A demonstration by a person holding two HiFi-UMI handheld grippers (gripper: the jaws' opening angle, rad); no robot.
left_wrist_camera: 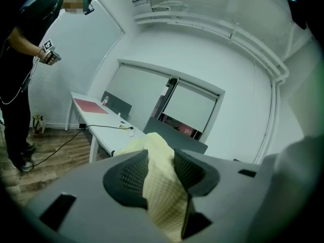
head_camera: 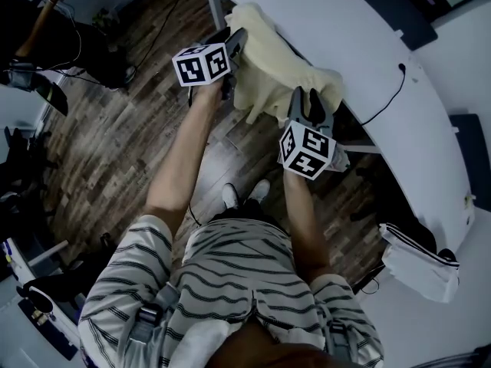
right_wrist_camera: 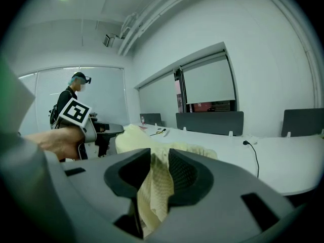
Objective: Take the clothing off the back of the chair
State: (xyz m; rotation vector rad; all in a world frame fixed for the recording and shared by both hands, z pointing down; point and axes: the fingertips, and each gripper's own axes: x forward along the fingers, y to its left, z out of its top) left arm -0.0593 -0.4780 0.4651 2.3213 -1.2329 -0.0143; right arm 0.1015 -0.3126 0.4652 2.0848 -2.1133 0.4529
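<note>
A pale yellow knitted garment lies draped at the edge of the white table, and the chair back under it is hidden. My left gripper is at the garment's left end. In the left gripper view its jaws are closed on a fold of the yellow fabric, which fills the gap between the pads. My right gripper is at the garment's near right corner. In the right gripper view its pads pinch a hanging fold of the garment.
A long curved white table runs behind the garment, with a black cable on it. A white bag sits on the floor at the right. Another person stands on the wooden floor to the left.
</note>
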